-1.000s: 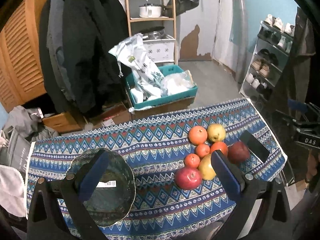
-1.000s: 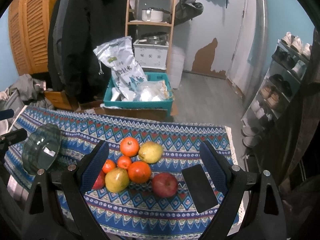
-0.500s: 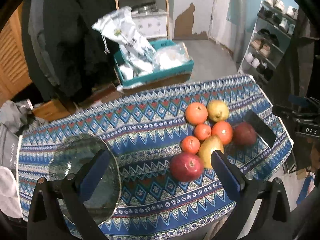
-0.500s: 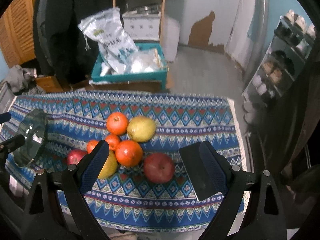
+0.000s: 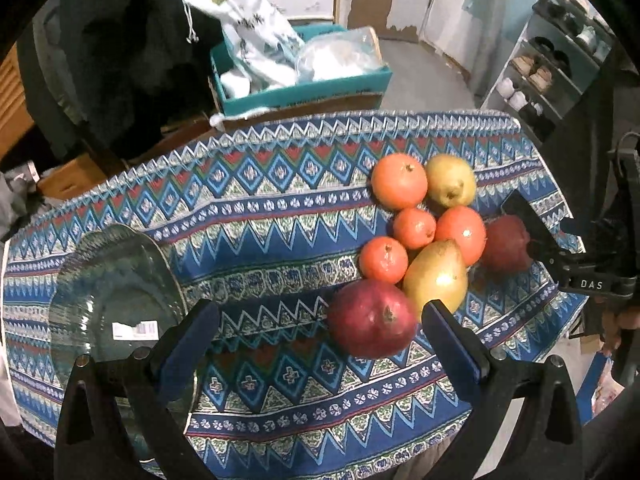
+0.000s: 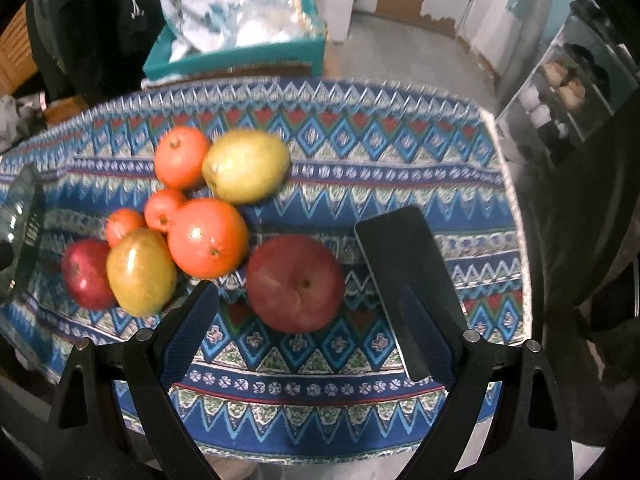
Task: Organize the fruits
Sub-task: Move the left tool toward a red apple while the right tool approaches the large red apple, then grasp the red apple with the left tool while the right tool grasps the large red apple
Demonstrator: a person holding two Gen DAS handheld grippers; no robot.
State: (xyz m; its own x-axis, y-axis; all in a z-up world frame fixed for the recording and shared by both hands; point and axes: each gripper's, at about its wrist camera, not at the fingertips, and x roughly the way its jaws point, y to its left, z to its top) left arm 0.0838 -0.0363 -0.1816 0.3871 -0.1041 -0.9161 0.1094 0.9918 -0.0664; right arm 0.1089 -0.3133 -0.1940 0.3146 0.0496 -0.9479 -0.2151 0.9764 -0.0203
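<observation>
Both tongs hang spread and empty over the desk's near edge — left tongs [image 5: 320, 332] just short of a dark red apple [image 5: 370, 318], right tongs [image 6: 316, 320] framing a bigger red apple [image 6: 295, 282]. Fruit cluster — oranges, pears — sits toward the right end; glass plate [image 5: 100, 280] at the left end.

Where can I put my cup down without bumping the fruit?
The widest bare cloth lies between the glass plate and the fruit pile. A smaller strip runs along the near table edge, under both open tongs. It is crowded on the right, where a red apple sits beside the black phone.
</observation>
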